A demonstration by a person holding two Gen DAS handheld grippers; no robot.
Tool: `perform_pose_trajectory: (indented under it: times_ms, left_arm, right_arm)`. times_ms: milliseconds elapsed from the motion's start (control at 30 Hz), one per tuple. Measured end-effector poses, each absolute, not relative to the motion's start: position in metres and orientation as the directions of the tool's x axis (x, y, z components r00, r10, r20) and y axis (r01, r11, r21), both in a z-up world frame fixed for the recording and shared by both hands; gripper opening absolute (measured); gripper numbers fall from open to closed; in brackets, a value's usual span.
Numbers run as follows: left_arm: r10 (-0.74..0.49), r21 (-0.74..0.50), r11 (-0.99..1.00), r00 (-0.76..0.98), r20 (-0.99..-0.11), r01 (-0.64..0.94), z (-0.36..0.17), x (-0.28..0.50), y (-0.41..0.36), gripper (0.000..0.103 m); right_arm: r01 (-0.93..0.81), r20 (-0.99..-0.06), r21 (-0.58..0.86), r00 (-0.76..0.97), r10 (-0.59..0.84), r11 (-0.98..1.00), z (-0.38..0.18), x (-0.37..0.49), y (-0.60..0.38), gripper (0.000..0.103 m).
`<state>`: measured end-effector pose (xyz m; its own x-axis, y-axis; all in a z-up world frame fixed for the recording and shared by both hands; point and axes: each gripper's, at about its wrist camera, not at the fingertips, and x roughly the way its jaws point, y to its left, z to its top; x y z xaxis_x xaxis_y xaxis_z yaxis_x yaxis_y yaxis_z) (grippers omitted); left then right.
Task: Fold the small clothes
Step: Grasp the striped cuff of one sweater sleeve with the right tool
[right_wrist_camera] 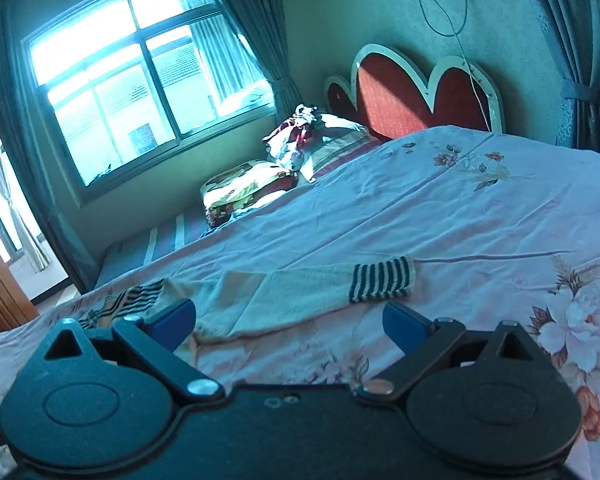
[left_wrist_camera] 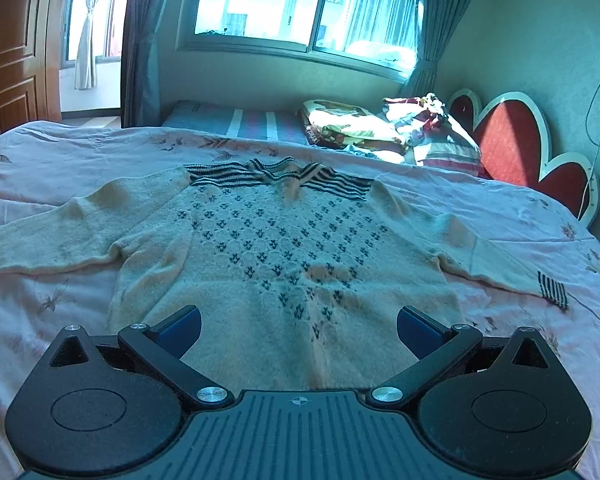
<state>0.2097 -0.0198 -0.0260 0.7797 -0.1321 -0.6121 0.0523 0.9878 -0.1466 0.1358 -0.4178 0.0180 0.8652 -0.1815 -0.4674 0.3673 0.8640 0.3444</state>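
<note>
Nearby, pillows (left_wrist_camera: 440,148) crowd the headboard (left_wrist_camera: 512,140) — sweater (left_wrist_camera: 284,248) lies flat.

No readable text, label, brand or number anywhere; only a small crosshair mark on the left tool (left_wrist_camera: 299,326) body, centred on its ribbed plate; folded bedding (left_wrist_camera: 340,122) print beyond it too blurred to read.

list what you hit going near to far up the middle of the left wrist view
left gripper → sweater body → striped collar → pink floral bedsheet → striped mattress → window
</note>
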Motion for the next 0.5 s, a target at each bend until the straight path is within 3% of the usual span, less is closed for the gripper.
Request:
perform_pose_trajectory:
  times_ms: [200,233,267,300,400,500]
  left_arm:
    - [-0.043,-0.086,0.996,0.760,-0.648,-0.017,-0.049,0.266,-0.030,0.103]
    - [-0.037,-0.079,0.997,0.756,-0.654,-0.020,-0.053,0.272,-0.031,0.103]
    - [-0.031,-0.072,0.997,0.753,-0.658,-0.022,-0.056,0.277,-0.032,0.103]
    - [-0.022,-0.063,0.998,0.749,-0.662,-0.027,-0.060,0.282,-0.032,0.103]
    - [-0.002,-0.047,0.998,0.733,-0.680,-0.040,-0.069,0.295,-0.031,0.103]
    - [0.007,-0.054,0.997,0.733,-0.681,-0.059,-0.074,0.305,-0.027,0.103]
  right_arm:
    - [0.467,-0.541,0.510,0.827,-0.153,0.723,-0.060,0.200,-0.484,0.094]
    - [0.479,-0.548,0.534,0.824,-0.146,0.697,-0.071,0.205,-0.492,0.082]
    - [0.497,-0.567,0.557,0.813,-0.133,0.665,-0.083,0.211,-0.500,0.063]
    - [0.524,-0.588,0.574,0.798,-0.129,0.629,-0.094,0.216,-0.508,0.025]
    - [0.533,-0.566,0.646,0.815,-0.125,0.546,-0.110,0.216,-0.522,0.032]
    - [0.509,-0.529,0.706,0.841,-0.111,0.492,-0.115,0.213,-0.525,0.045]
